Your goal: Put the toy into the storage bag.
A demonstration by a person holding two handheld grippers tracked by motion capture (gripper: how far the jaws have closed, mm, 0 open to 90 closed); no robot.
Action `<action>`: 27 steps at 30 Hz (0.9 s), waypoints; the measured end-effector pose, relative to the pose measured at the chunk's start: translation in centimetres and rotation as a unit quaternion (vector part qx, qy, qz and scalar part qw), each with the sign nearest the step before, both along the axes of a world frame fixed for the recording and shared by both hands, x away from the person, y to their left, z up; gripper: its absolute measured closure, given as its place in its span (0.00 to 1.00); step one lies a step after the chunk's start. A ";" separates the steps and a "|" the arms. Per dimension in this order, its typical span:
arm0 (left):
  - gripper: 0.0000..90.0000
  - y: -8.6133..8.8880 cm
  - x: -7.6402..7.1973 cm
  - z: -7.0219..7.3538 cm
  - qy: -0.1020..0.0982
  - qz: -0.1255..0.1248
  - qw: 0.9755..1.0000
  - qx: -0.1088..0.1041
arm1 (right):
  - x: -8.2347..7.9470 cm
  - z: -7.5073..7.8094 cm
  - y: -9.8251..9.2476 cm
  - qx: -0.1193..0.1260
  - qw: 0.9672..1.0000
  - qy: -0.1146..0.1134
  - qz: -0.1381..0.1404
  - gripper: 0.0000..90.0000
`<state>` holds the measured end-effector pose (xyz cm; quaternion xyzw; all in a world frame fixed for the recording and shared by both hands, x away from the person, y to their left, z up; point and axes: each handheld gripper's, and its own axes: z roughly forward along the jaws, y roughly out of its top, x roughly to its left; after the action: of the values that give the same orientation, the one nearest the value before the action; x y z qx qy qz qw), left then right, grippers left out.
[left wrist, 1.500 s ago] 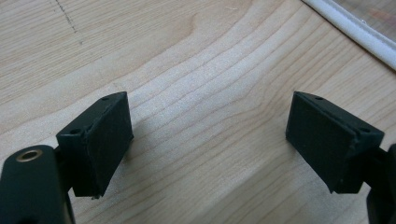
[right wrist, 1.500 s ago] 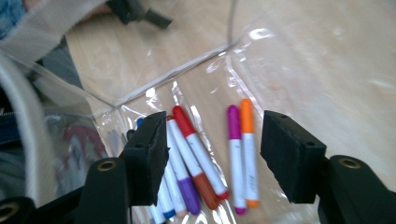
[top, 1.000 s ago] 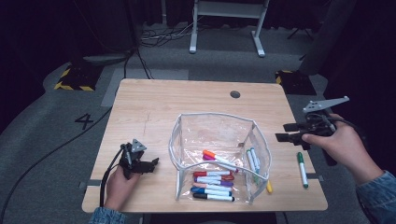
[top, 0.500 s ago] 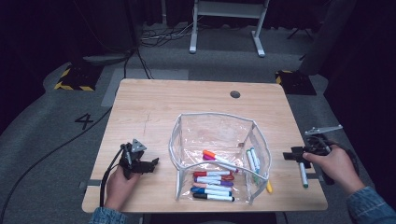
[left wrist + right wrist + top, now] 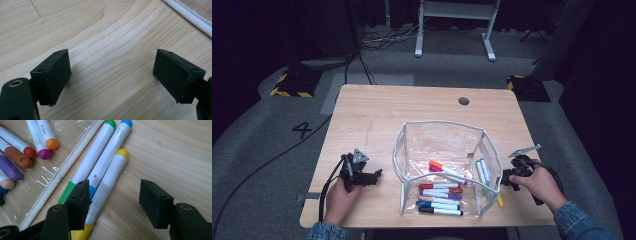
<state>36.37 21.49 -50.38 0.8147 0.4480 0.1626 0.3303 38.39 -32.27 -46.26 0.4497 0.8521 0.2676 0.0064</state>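
A clear pouch with white trim (image 5: 403,150) stands open mid-table, with several coloured markers (image 5: 439,192) lying in it. In the right gripper view, a green marker (image 5: 95,155), a blue marker (image 5: 112,152) and a yellow marker (image 5: 112,175) lie side by side on the wood next to the pouch trim (image 5: 62,172). My right gripper (image 5: 115,187) is low over them and open; the yellow marker lies between the jaws, close to the left one, untouched. It shows by the pouch's right side (image 5: 507,181). My left gripper (image 5: 373,176) rests open on bare wood (image 5: 111,62), left of the pouch.
The wooden table (image 5: 412,110) has a round cable hole (image 5: 463,101) at the back right. Its right edge is close behind my right hand (image 5: 539,187). Grey floor, cables and a white stand base (image 5: 454,30) lie beyond the table.
My right hand has dropped from well above the table down to the surface beside the pouch's right wall. The left hand and gripper have stayed where they were.
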 end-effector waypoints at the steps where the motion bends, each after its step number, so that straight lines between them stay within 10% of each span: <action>1: 0.16 0.0 0.0 0.0 0.000 0.000 1.000 0.000 | 0.0 -0.2 0.3 -0.007 1.000 0.004 0.004 0.52; 8: 0.16 0.0 0.0 0.0 0.000 0.000 1.000 0.000 | 0.3 -0.4 0.6 -0.058 0.998 0.017 -0.013 0.84; 15: 0.16 0.0 0.0 0.0 0.000 0.000 1.000 0.000 | 0.5 0.3 0.1 -0.049 0.998 0.021 -0.044 0.85; 27: 0.16 0.0 0.0 0.0 0.000 0.000 1.000 0.000 | -1.1 10.8 -0.4 0.008 0.999 -0.034 -0.021 0.85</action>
<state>36.37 21.49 -50.38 0.8148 0.4480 0.1627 0.3301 37.29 -32.65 -35.43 0.4578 0.8397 0.2897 0.0373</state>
